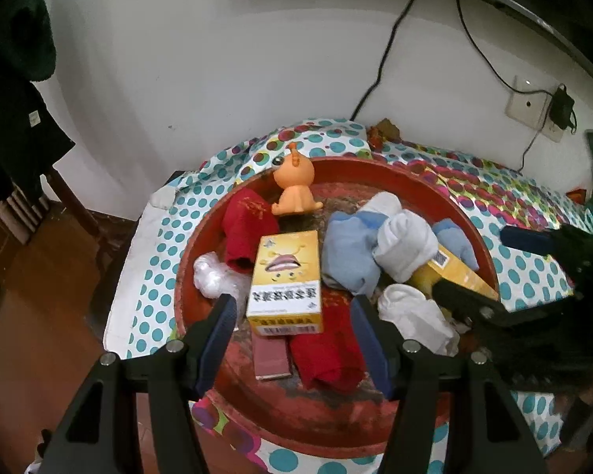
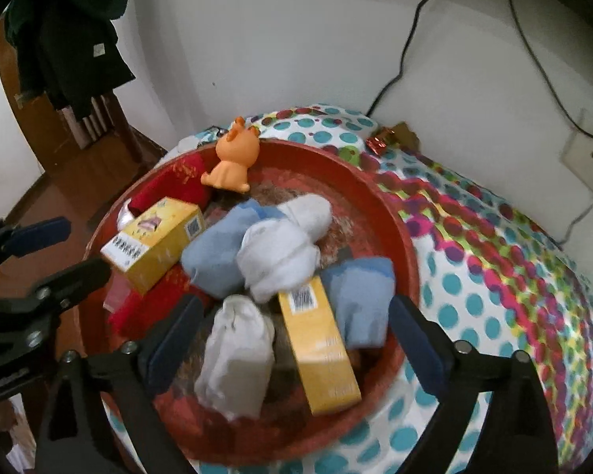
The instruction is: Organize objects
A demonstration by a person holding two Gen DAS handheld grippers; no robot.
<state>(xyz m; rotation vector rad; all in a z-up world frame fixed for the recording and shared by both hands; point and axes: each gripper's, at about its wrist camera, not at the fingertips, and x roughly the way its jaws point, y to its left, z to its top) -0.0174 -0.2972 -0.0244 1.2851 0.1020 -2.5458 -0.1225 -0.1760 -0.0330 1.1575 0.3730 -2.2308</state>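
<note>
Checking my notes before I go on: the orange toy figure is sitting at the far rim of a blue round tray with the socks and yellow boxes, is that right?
Not quite. The tray is red, not blue, as the left wrist view shows. The rest holds: the orange toy figure sits at its far rim, with the socks and yellow boxes in it.

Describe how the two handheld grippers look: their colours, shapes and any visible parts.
Both look alike. The left gripper and the right gripper each have two black angular plastic arms with triangular cut-outs and round silver bolt heads at the joints. The fingers carry flat dark blue pads on their inner faces. No cables, markings or sleeves show.
</note>
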